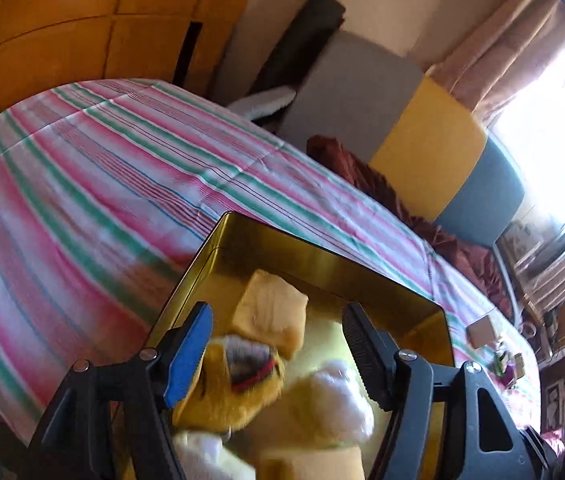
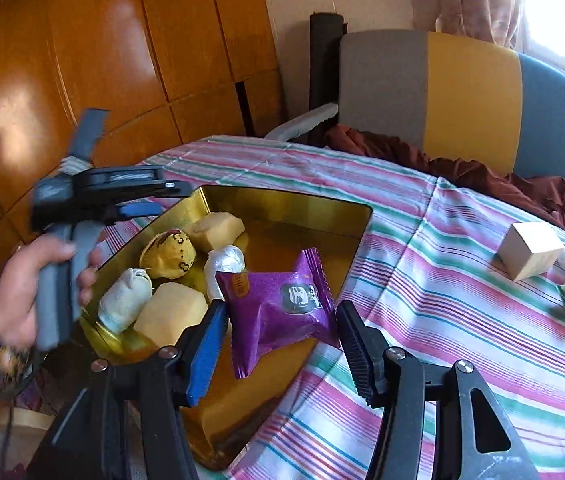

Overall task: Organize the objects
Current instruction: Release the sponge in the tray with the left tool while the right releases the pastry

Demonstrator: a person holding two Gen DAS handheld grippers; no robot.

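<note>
tin (image 2: 282, 204): sits on the striped bench, collecting the loose bits
right tool (image 2: 280, 320): clamped on purple packet (image 2: 278, 300), carrying it over the tin
left tool (image 1: 278, 344): jaws apart above the yellow plush toy (image 1: 226, 380), nothing gripped

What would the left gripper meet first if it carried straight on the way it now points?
Probably the yellow plush toy lying in the gold tin: it sits directly between the open fingers of the left gripper. Depth is unclear, so how near it is cannot be judged.
</note>
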